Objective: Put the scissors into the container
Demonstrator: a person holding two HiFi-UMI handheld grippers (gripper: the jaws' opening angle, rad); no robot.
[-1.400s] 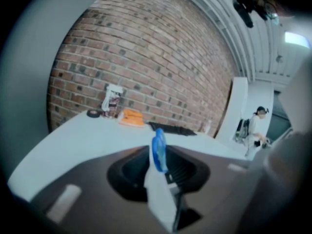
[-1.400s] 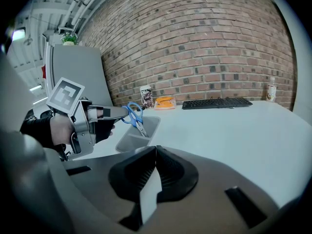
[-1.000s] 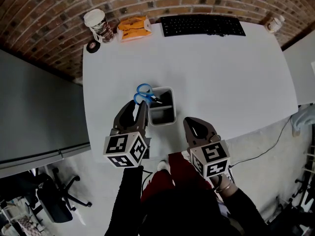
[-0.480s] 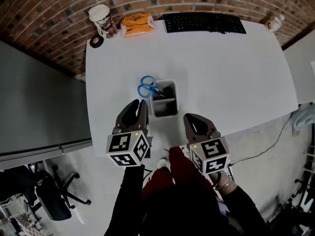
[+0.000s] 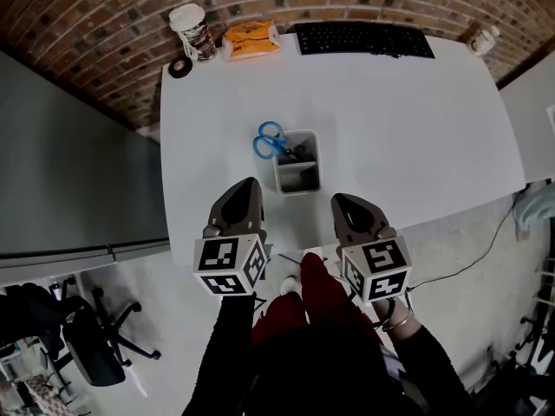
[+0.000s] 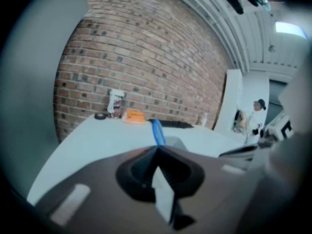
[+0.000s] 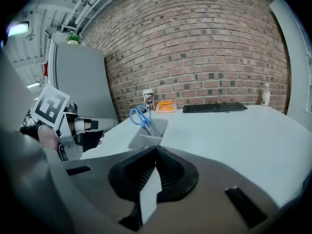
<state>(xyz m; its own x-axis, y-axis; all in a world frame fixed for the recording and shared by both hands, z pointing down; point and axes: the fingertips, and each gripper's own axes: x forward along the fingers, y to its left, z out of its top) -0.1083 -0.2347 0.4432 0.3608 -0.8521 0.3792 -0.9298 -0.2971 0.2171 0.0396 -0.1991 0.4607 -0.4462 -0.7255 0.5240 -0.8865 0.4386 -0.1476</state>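
Note:
The blue-handled scissors (image 5: pixel 271 139) stand blades-down in the grey container (image 5: pixel 297 191) on the white table, handles leaning over its left rim. My left gripper (image 5: pixel 248 183) hovers a short way in front of the container, near the table's front edge, shut and empty. In the left gripper view its jaws (image 6: pixel 157 147) meet, with the scissors (image 6: pixel 157 131) showing just beyond them. My right gripper (image 5: pixel 344 199) is beside it on the right, also shut with nothing held. In the right gripper view the scissors (image 7: pixel 141 116) and container (image 7: pixel 146 139) lie ahead to the left.
At the table's far edge stand a black keyboard (image 5: pixel 362 39), an orange packet (image 5: pixel 251 40), a lidded cup (image 5: pixel 192 29), a tape roll (image 5: pixel 180 66) and a small bottle (image 5: pixel 484 40). A brick wall is behind; a grey cabinet (image 5: pixel 78 172) flanks the left.
The left gripper's jaws have gone from wide open to shut, and it has drawn back from the scissors toward the table's front edge. The scissors stay in the container.

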